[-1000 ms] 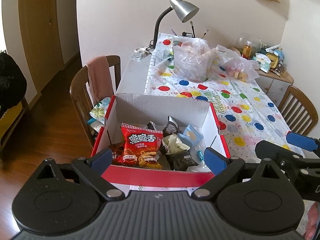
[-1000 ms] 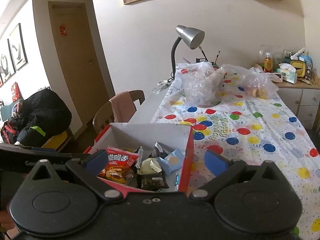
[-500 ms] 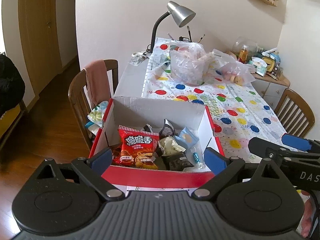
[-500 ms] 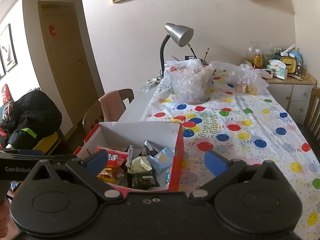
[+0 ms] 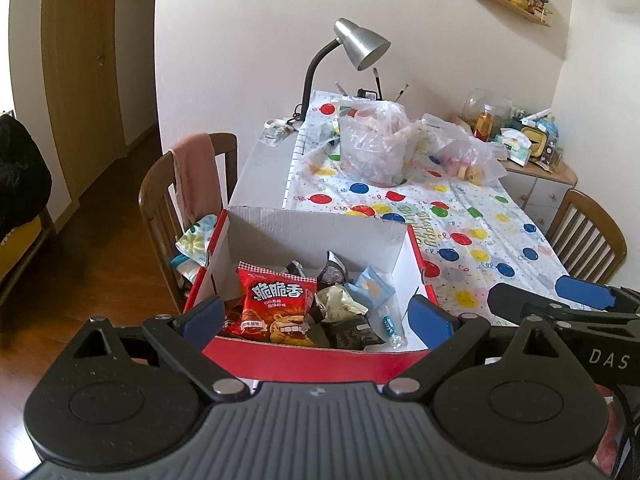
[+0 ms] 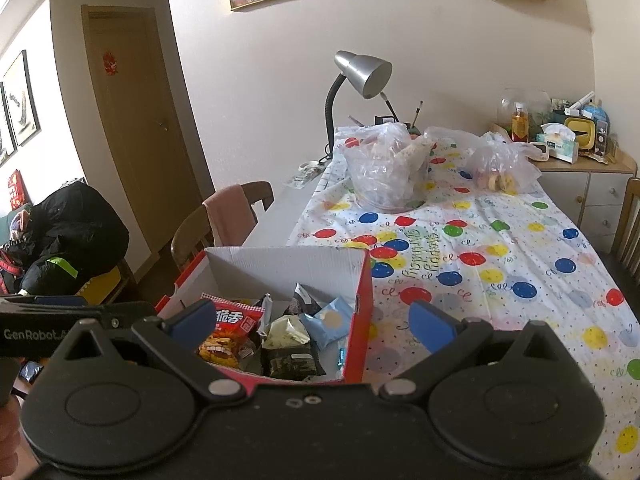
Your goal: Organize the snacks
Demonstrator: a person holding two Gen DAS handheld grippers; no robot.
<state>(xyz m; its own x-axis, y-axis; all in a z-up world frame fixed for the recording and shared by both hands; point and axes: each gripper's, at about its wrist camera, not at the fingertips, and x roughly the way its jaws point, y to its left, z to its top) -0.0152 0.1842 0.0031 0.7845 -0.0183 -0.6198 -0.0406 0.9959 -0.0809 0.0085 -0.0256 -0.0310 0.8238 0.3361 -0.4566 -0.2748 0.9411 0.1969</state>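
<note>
A red cardboard box [image 5: 312,354] with a white interior stands at the near end of the counter [image 5: 260,168], which is partly covered by a white cloth [image 6: 500,264] printed with coloured balloons and the words "Happy Birthday". The snacks lie inside the box. Against the box's left wall sits a red chip bag [image 5: 276,304] with large white Chinese characters and a cartoon tiger face. To the right of the chip bag lie a pale green packet [image 5: 338,300], a light blue packet [image 5: 370,286] and a black packet [image 5: 352,332]; their print is too small to read.

The left hand-held gripper [image 5: 316,314] is spread wide and holds nothing, its blue fingers level with the box's near wall. The right hand-held gripper [image 6: 312,320] is likewise spread and empty, positioned over the box's right wall. Its side reads "DAS" in the left view; the left unit reads "GenRobot.A" in the right view.

Beyond the box stand two clear plastic bags [image 5: 372,148] and a silver lamp [image 5: 360,46].
</note>
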